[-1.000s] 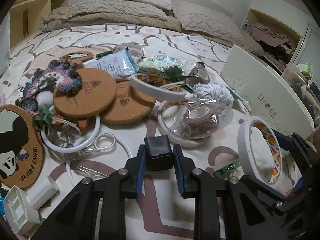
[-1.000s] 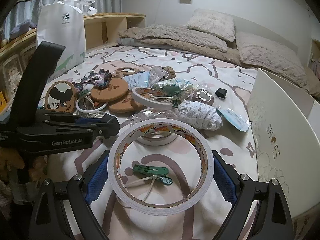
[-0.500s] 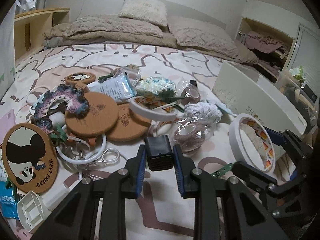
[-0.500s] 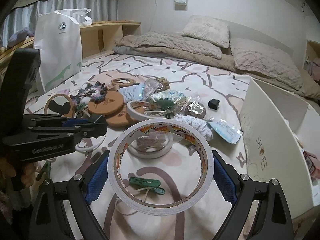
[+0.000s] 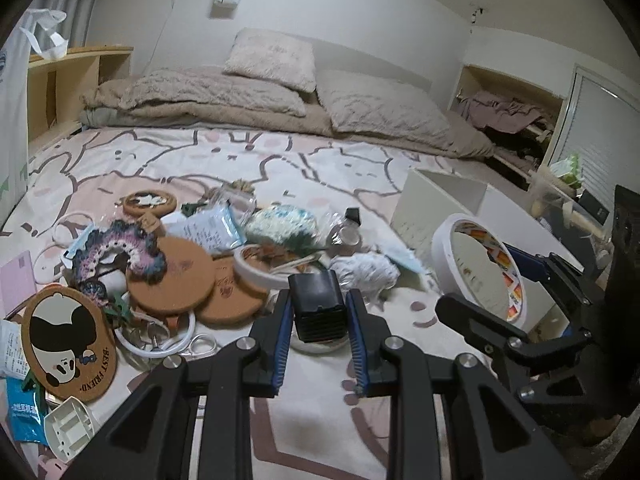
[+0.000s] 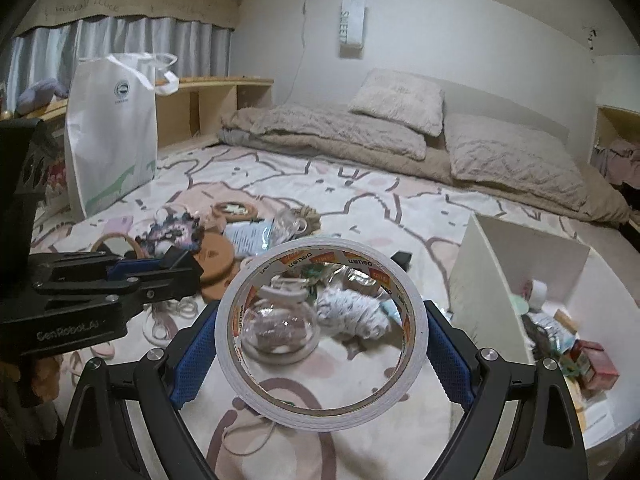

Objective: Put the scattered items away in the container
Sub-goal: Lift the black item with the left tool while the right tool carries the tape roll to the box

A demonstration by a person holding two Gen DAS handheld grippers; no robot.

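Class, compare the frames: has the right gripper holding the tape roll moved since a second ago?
Yes. The right gripper with the tape roll has risen and swung right, toward the white box, whose inside now shows.

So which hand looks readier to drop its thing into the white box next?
Probably the right. The right gripper holds the tape roll with the white box open just beside it. The left gripper, gripping a small black block, sits farther from the box.
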